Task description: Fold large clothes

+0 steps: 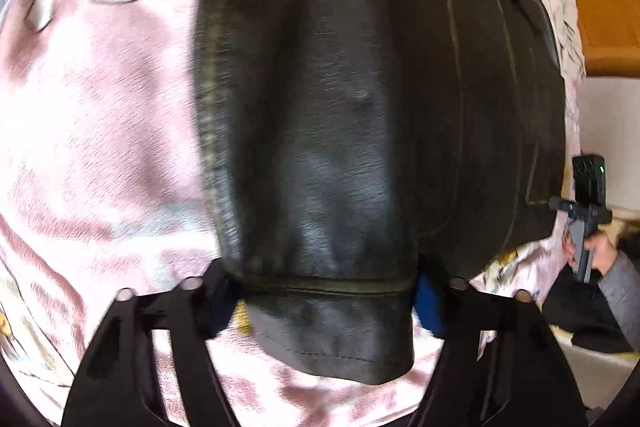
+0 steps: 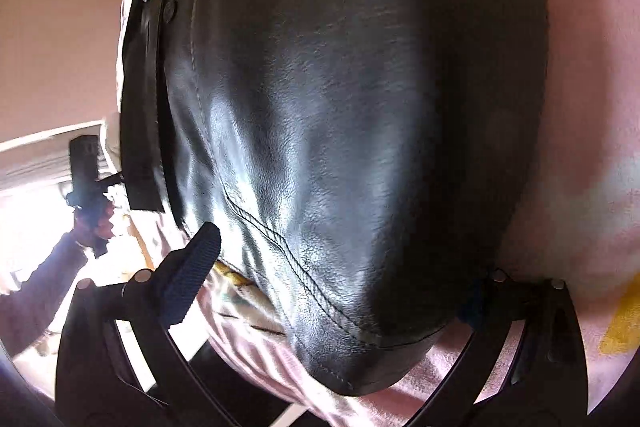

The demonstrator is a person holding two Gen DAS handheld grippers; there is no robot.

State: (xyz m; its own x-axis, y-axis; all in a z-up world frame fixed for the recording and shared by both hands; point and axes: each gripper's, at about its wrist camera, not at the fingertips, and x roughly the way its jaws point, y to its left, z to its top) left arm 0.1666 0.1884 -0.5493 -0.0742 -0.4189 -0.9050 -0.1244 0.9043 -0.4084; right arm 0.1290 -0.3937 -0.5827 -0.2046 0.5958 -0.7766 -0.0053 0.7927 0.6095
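Black leather jacket (image 1: 360, 147) lies on a pink printed blanket (image 1: 100, 147); left gripper (image 1: 328, 291) pinches its cuff, right gripper (image 2: 340, 287) spread around it.

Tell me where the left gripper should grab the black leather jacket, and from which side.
Grip the black leather jacket at its stitched cuff hem, coming from the near open end, left gripper straddling it. The hem is flat, thick and lies free on the pink blanket.

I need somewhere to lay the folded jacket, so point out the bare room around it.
Left wrist view: the pink blanket lies bare beside the black leather jacket, between its stitched edge and the printed pattern farther off. Right wrist view: a pink strip along the jacket's other side. Crowded: the jacket's hem, where the left claw and right claw straddle it.
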